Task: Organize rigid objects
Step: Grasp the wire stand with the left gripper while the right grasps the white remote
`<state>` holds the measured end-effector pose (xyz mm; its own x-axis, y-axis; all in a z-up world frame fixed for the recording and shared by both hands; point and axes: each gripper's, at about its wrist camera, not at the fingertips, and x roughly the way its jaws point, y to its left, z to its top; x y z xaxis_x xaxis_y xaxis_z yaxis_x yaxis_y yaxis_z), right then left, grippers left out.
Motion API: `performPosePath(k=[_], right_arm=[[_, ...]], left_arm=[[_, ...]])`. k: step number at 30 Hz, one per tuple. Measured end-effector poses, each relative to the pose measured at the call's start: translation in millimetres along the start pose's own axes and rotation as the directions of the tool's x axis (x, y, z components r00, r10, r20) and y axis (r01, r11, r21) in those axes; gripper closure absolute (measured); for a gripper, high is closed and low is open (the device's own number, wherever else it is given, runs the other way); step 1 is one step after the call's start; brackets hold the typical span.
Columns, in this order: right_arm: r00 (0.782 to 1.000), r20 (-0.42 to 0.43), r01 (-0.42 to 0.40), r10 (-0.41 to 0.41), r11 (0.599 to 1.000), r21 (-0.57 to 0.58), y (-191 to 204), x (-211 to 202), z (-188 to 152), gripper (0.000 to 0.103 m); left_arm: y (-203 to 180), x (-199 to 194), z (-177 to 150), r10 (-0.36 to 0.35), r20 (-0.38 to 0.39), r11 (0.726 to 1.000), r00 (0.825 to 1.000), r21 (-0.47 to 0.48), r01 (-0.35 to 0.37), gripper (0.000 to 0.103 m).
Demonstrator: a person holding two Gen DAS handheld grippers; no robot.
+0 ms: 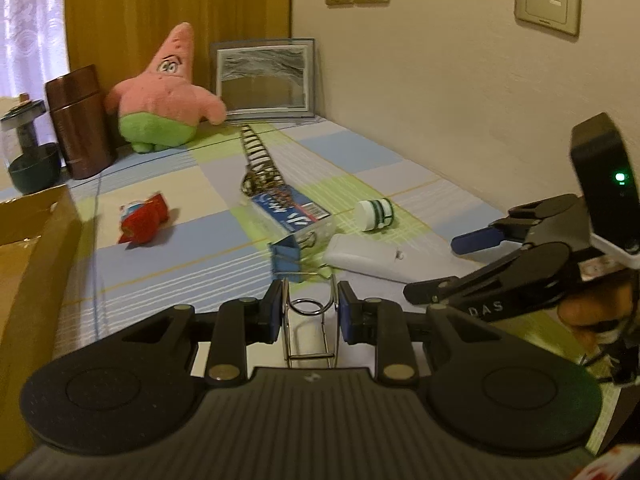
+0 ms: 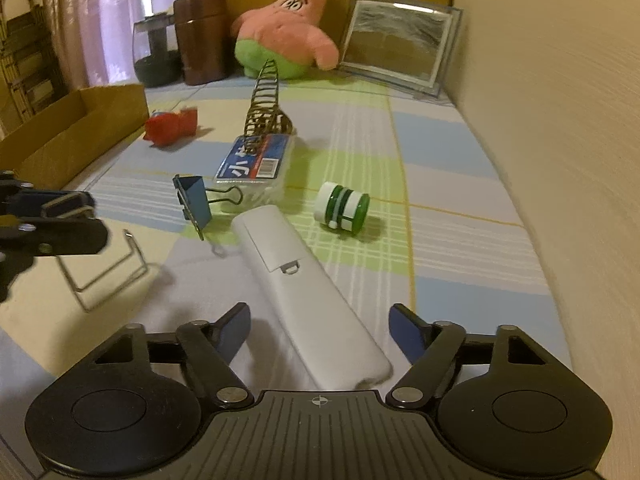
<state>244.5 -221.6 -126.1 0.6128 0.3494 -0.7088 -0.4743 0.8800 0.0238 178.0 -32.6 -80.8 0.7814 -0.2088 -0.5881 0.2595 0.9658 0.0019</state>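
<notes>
Wire stand (image 1: 310,326) is sitting clamped in left tongs (image 1: 309,314), lifting off the desk (image 1: 168,248); right tongs (image 2: 320,330) are gaping astride the remote (image 2: 304,284). Risk: thin wire twisting loose from the pads.

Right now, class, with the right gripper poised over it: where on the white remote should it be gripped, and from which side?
Grip the white remote across its narrow width near the close end, coming down from above and behind. It lies flat, back up, its long axis running between the open pads of the right gripper, and its long parallel edges suit the pads.
</notes>
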Motion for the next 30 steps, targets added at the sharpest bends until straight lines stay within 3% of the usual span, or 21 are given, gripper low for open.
performPosePath(k=[2, 4, 7, 14, 18, 21, 28, 30], right_arm=[[1.000, -0.002, -0.008, 0.009, 1.000, 0.012, -0.1, 2.7, 0.9, 0.039], [1.000, -0.009, -0.002, 0.002, 1.000, 0.017, 3.2, 0.3, 2.3, 0.058], [1.000, -0.027, -0.008, 0.010, 0.999, 0.049, 11.4, -8.0, -0.5, 0.067], [0.998, -0.051, -0.032, 0.038, 0.993, 0.111, 41.8, -31.6, -18.6, 0.067], [1.000, -0.026, -0.001, 0.004, 0.994, 0.113, 47.2, -25.4, -14.3, 0.059], [1.000, 0.003, 0.021, -0.022, 0.994, 0.104, 46.9, -14.3, -7.7, 0.058], [0.997, 0.055, 0.043, -0.047, 0.997, 0.069, 54.2, 5.6, 1.6, 0.058], [0.997, 0.054, 0.048, -0.052, 0.997, 0.066, 56.1, 5.9, 1.8, 0.065]], left_arm=[[4.0, -4.7, -2.7, 0.009, 0.000, 1.000, 1.000, -0.004, -0.009, 0.080], [7.7, -8.4, -5.9, 0.019, -0.001, 1.000, 1.000, -0.013, -0.019, 0.080], [12.1, -12.9, -11.0, 0.028, -0.004, 0.999, 1.000, -0.026, -0.028, 0.080], [23.6, -25.0, -20.8, 0.045, -0.010, 0.997, 0.999, -0.061, -0.046, 0.080], [29.3, -28.3, -23.7, 0.054, -0.011, 0.996, 0.998, -0.075, -0.055, 0.080], [31.7, -29.8, -23.7, 0.061, -0.006, 0.995, 0.998, -0.084, -0.061, 0.080], [36.9, -29.9, -17.8, 0.067, 0.009, 0.994, 0.998, -0.091, -0.066, 0.080], [37.1, -29.7, -17.0, 0.066, 0.011, 0.994, 0.998, -0.090, -0.065, 0.080]])
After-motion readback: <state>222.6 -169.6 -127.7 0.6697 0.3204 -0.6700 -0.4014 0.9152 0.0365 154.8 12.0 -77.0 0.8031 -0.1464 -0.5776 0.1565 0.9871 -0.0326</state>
